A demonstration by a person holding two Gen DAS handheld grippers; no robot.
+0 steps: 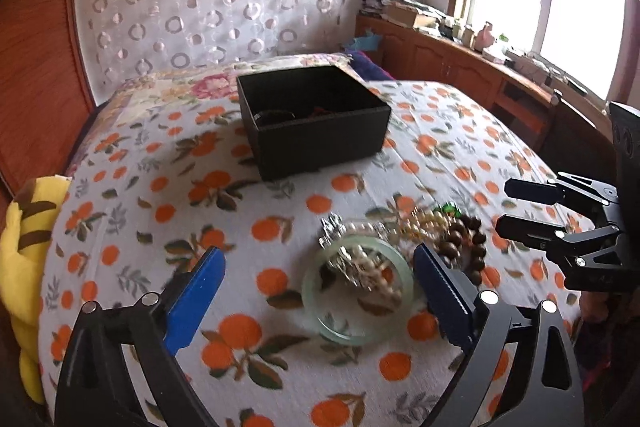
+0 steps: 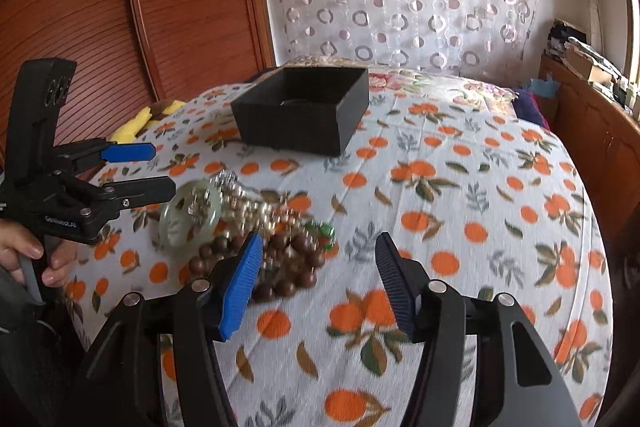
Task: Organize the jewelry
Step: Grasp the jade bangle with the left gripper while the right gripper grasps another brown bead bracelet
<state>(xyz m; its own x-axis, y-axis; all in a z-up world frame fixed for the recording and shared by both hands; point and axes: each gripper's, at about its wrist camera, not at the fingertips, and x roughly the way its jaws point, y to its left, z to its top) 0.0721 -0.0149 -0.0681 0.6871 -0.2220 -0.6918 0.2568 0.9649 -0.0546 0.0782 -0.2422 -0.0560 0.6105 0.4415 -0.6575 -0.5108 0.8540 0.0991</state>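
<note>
Both fingers wide and empty over tangled pile (image 1: 394,247) at 6 o'clock from box (image 1: 312,119); snagged beads (image 2: 280,263) risk dragging bangle (image 1: 358,293) along.

Daylit, motion-blurred, fisheye-warped edges

Left gripper (image 1: 320,291): jaws wide apart, jade bangle (image 1: 357,290) and pearl strands (image 1: 370,263) lying between the fingers. Right gripper (image 2: 318,281): bare bedspread (image 2: 460,195) between and ahead of fingers; wooden beads (image 2: 288,259) at its left finger; black box (image 2: 304,109) stands beyond.
</note>
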